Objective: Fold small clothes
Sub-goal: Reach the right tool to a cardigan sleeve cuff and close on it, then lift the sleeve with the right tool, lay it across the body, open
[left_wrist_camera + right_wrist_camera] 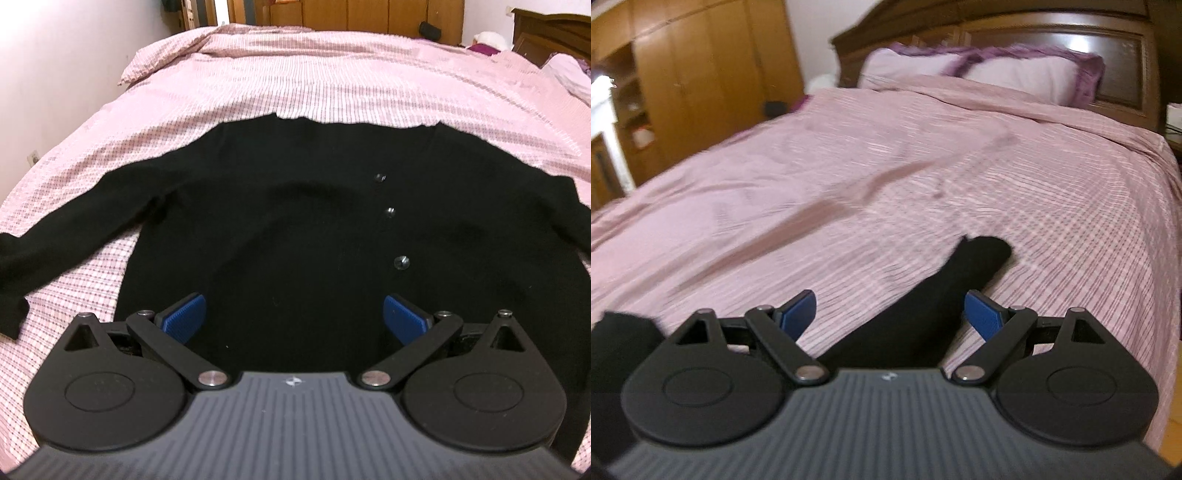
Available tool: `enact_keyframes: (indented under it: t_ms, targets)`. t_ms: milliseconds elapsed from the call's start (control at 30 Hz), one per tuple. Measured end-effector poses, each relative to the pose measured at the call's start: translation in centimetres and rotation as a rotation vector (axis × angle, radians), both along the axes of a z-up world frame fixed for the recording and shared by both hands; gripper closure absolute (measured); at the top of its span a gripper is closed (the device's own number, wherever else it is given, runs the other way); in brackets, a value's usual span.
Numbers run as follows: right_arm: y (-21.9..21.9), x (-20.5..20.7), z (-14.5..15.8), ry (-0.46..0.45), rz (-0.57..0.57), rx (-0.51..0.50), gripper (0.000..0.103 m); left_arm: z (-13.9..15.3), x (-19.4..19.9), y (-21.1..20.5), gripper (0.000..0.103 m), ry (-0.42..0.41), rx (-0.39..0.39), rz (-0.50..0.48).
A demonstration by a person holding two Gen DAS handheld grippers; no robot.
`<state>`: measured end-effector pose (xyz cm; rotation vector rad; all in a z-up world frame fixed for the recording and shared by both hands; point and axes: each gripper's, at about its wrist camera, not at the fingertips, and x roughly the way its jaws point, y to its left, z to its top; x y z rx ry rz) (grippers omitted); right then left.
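A small black cardigan with three dark buttons lies flat on the pink bedspread. Its left sleeve stretches out to the left. My left gripper is open and empty, hovering over the cardigan's near hem. In the right wrist view the other sleeve lies stretched away from me on the bedspread. My right gripper is open and empty just above that sleeve, its blue pads on either side of it.
Pillows and a dark wooden headboard are at the bed's far end. A wooden wardrobe stands beyond the bed. The bed's edge drops off at the left beside a white wall.
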<state>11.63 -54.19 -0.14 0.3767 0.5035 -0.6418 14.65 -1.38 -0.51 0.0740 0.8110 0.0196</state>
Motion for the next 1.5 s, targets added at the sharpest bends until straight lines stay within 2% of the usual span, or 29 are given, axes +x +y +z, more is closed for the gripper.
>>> enact_keyframes:
  t_ms: [267,433,500,533,567,633,700,867,1067,1333,1500]
  targets:
    - [-4.1,2.9,-2.6,0.123,-0.107,0.055,0.015,-1.8,0.7,-0.1,0.0,0.045,0.021,0.014]
    - [-4.6,3.7,-4.0,0.148,-0.097,0.061,0.013,-2.5,0.8,-0.1,0.0,0.057,0.014,0.021]
    - [-4.4,3.7,-4.0,0.134,-0.087,0.054,0.024,-2.6,0.9,0.0,0.0,0.061,0.009,0.025]
    - [-4.2,3.7,-3.9,0.124,-0.078,0.053,0.038,-2.6,0.9,0.0,0.0,0.061,0.006,0.024]
    - [-4.1,3.7,-3.7,0.118,-0.073,0.052,0.06,-2.6,0.9,0.0,0.0,0.061,0.005,0.022]
    - [-4.1,3.6,-3.1,0.092,-0.052,0.071,0.089,-2.6,0.8,0.2,0.0,0.06,0.001,0.015]
    - [-4.0,3.2,-2.2,0.042,-0.031,0.104,0.09,-2.5,0.7,0.4,0.0,0.059,-0.005,0.009]
    - [-1.8,3.7,1.9,-0.056,0.068,0.02,0.091,-1.9,0.2,0.9,0.0,0.044,-0.017,0.007]
    - [2.0,5.1,7.4,-0.177,0.202,-0.01,0.091,-0.9,-0.4,1.6,0.0,0.016,-0.033,0.016]
    - [7.5,7.0,11.8,-0.343,0.356,0.094,0.091,0.1,-1.3,3.5,0.0,-0.003,-0.052,0.049]
    - [11.8,8.6,13.7,-0.398,0.462,0.112,0.091,0.1,-1.7,4.7,0.0,0.001,-0.065,0.07]
